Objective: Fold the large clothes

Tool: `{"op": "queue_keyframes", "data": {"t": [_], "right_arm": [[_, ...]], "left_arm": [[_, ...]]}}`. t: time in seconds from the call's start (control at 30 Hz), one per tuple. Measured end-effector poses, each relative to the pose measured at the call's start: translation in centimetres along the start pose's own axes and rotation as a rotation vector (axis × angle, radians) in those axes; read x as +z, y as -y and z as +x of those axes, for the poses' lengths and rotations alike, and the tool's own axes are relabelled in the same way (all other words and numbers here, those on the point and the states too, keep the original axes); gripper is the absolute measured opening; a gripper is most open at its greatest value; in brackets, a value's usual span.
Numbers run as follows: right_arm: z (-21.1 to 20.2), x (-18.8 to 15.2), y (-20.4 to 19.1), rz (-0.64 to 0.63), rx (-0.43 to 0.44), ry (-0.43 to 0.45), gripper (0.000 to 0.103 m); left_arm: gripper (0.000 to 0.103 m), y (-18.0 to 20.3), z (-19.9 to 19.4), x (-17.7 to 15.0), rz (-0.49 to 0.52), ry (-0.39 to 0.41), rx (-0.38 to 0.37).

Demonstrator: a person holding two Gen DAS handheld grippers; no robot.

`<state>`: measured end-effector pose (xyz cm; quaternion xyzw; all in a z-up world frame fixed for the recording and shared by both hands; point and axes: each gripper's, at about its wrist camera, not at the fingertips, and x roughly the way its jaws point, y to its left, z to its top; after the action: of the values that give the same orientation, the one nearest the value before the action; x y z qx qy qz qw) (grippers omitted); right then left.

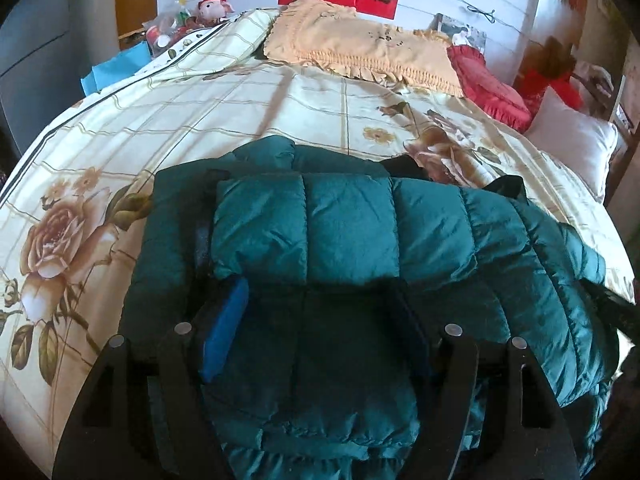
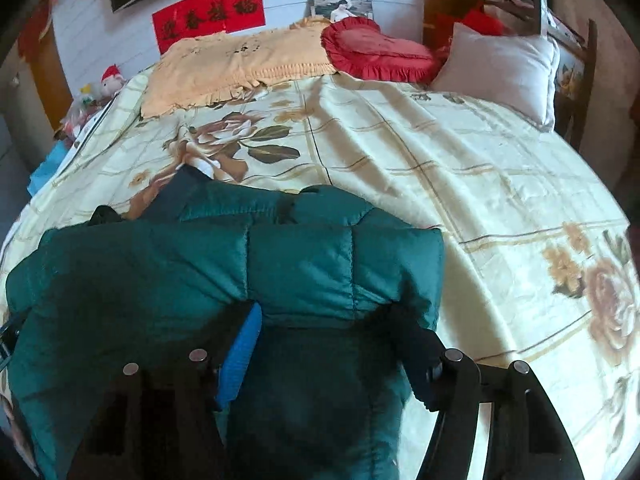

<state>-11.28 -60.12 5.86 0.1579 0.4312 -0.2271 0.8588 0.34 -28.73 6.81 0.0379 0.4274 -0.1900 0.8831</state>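
Right now a green puffer jacket (image 1: 360,248) lies on the near part of the bed (image 1: 200,120), partly folded, one padded panel doubled over the body. Both tongs are spread wide over it, gripping nothing: the left tongs (image 1: 316,320) straddle the folded panel's near edge on the jacket's left side, and the right tongs (image 2: 332,344) do the same on its right side. Placed like this, they probably hold the springy padding flat so the fold does not spring back. Pillows (image 2: 240,60) sit far off by the wall, well apart from the work.
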Motion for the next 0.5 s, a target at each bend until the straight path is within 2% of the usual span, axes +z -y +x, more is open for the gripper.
{"op": "queue_keyframes", "data": {"t": [0.07, 0.13, 0.23, 0.33, 0.5], "right_arm": [[-2.1, 0.0, 0.0, 0.008, 0.028, 0.014, 0.063], [-4.9, -0.5, -0.1, 0.015, 0.100, 0.055, 0.063], [-7.3, -2.0, -1.9, -0.061, 0.146, 0.073, 0.063], [-7.4, -4.0, -3.3, -0.134, 0.111, 0.054, 0.063], [-4.6, -6.6, -2.6, -0.135, 0.054, -0.009, 0.065]], "left_arm": [[0.072, -0.3, -0.3, -0.2, 0.008, 0.000, -0.010], [0.072, -0.5, -0.4, -0.4, 0.006, 0.004, -0.016], [0.072, -0.5, -0.4, -0.6, 0.004, 0.011, -0.014], [0.072, -0.5, -0.4, -0.7, 0.003, 0.014, -0.016], [0.073, -0.3, -0.4, -1.0, 0.017, 0.031, -0.009]]}}
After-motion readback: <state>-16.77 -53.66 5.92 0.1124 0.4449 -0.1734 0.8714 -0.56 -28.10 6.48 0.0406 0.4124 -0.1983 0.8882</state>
